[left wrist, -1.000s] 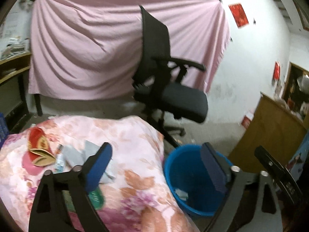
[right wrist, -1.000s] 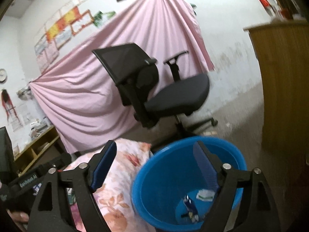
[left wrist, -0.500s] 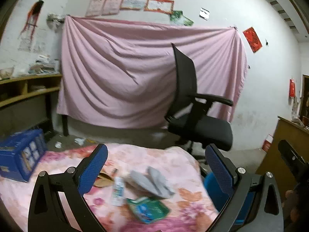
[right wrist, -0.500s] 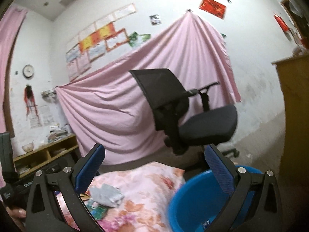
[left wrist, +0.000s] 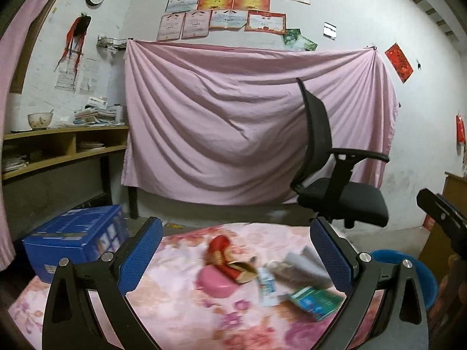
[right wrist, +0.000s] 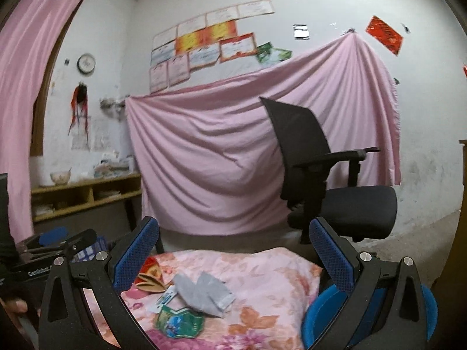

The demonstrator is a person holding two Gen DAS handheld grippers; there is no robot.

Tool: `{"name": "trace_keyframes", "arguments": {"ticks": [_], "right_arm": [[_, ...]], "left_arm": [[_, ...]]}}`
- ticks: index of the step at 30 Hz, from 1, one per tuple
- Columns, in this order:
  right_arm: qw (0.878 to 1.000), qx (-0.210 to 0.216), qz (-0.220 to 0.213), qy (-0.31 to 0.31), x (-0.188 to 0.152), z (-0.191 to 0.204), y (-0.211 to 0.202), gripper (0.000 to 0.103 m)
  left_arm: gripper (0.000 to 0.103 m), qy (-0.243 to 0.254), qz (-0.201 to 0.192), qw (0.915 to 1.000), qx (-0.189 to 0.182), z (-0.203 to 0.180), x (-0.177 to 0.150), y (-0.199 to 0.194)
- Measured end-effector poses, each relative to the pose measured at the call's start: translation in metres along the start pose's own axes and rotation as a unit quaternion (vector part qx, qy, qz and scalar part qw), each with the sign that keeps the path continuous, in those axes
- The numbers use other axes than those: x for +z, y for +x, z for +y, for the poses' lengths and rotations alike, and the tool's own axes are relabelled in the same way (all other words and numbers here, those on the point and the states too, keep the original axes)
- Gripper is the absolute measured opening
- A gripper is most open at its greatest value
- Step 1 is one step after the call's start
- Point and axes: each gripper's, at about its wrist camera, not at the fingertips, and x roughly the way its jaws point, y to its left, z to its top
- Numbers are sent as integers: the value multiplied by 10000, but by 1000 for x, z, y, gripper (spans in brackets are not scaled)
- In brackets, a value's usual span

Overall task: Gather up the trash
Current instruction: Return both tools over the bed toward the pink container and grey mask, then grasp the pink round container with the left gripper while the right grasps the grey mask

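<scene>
Trash lies ahead of both grippers on the pink floral-cloth table (left wrist: 181,265). Right of it, low beside the right gripper (right wrist: 233,250), sits the round blue plastic bin (right wrist: 429,297). Nearest the left gripper (left wrist: 236,250) are a grey crumpled wrapper (right wrist: 204,291), green packet (right wrist: 179,322), red-and-tan carton (left wrist: 224,256), pink lid (left wrist: 214,283) and small white tube (left wrist: 267,287). Both grippers are spread wide, empty. Risk: the pieces overlap, so closing could snag two or the cloth.

Pink floral cloth (left wrist: 181,300) covers the surface, a red-and-gold wrapper (left wrist: 226,258) beside a pink lid (left wrist: 214,284), green-blue packet (left wrist: 315,302), grey wrapper (right wrist: 204,291), blue bin (right wrist: 315,320), black chair (left wrist: 341,192).
</scene>
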Motion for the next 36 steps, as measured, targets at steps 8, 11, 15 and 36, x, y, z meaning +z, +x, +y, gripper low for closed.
{"name": "trace_keyframes", "arguments": {"ticks": [8, 11, 15, 36], "right_arm": [[9955, 299, 820, 358, -14, 18, 40, 103], [9906, 150, 1324, 309, -23, 25, 61, 103], [9833, 38, 1789, 335, -32, 31, 81, 103], [9458, -160, 3240, 166, -77, 42, 135, 73]], "left_arm": [[99, 335, 395, 9986, -45, 33, -21, 16], [99, 396, 737, 9963, -167, 43, -29, 30], [99, 337, 1188, 9918, -317, 48, -40, 50], [77, 1159, 2783, 9483, -994, 25, -64, 144]]}}
